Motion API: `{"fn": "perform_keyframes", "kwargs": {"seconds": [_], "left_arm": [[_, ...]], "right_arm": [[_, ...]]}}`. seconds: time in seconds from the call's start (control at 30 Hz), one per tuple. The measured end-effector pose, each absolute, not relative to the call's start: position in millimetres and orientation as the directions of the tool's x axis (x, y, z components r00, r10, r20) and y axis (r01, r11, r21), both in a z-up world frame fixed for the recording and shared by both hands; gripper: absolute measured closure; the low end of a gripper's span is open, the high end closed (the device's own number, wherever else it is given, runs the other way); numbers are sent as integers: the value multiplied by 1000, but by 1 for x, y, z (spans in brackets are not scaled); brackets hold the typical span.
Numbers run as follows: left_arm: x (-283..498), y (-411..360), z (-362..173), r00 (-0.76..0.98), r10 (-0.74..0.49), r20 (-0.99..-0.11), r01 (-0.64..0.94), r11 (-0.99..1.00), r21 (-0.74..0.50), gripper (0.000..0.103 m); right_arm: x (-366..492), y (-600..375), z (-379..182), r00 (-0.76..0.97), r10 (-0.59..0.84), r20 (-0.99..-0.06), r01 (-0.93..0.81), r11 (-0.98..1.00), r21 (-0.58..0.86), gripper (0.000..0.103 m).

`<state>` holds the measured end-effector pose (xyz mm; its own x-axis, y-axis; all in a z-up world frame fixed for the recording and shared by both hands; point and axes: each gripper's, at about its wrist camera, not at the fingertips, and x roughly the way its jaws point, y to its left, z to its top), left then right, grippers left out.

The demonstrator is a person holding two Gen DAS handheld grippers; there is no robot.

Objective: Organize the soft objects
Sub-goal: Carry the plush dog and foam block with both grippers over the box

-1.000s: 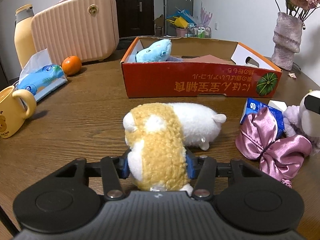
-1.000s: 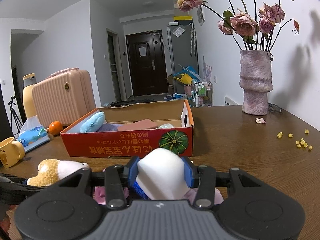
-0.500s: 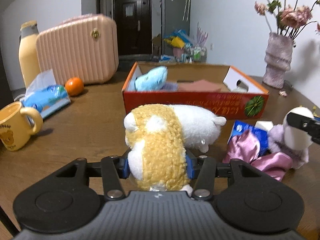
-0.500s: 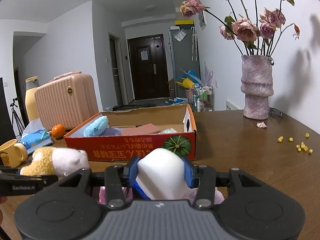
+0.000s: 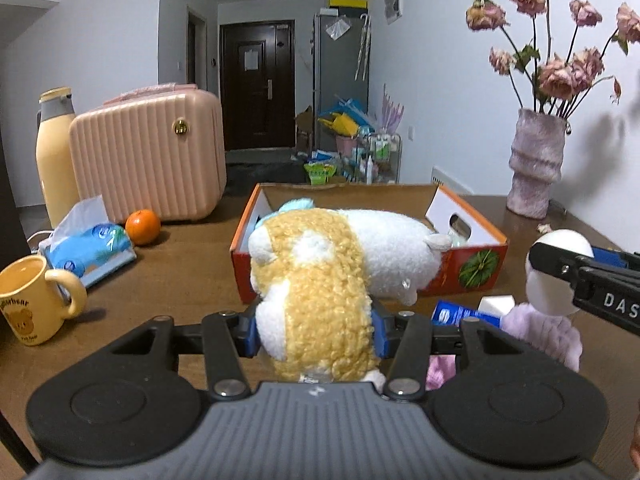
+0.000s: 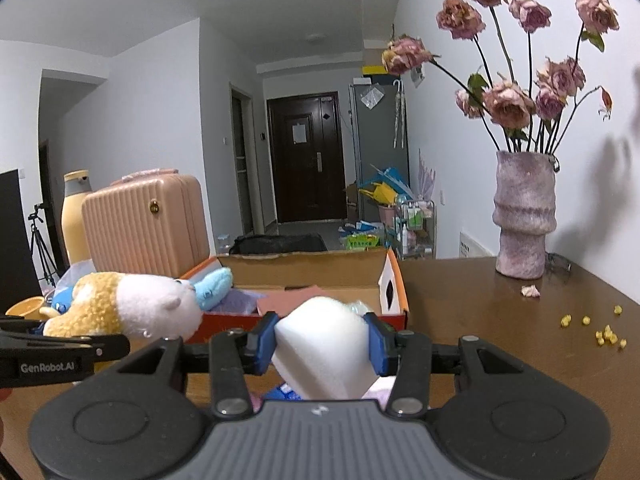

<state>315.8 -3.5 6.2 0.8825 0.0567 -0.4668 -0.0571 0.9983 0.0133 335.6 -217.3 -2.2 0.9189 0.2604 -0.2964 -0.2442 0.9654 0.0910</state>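
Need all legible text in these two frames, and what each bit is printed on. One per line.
"GenRobot.AI": side of the left tool, seen from the right wrist view.
"DAS", cut off by the frame edge: side of the right tool, seen from the left wrist view.
Yellow mug: one word above a bear picture, ending "rbeat" or similar; not sure.
Red cardboard box: yellow characters on the front, mostly hidden, unreadable.
Blue tissue pack: print too blurred.
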Motion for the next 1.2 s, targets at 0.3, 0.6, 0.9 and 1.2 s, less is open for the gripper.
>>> {"fn": "perform_keyframes", "kwargs": {"seconds": [0.3,0.6,0.9,1.2], "left_arm": [[326,-8,27,907,50,-418,-57,998,-6,53],[347,-9,31,916,49,-398,-63,998,-24,53],[379,-8,29,916,47,-399,-68,997,-38,53],[413,-7,28,915,39,-402,-66,996,-53,53]], "right_arm": [[348,-211,14,930,260,-259,-245,965,91,58],[371,-203,17,933,261,-247,-248,965,81,58],[408,-195,18,932,264,-247,-249,964,90,58],[444,-191,20,928,258,-270,-235,965,114,58]]}}
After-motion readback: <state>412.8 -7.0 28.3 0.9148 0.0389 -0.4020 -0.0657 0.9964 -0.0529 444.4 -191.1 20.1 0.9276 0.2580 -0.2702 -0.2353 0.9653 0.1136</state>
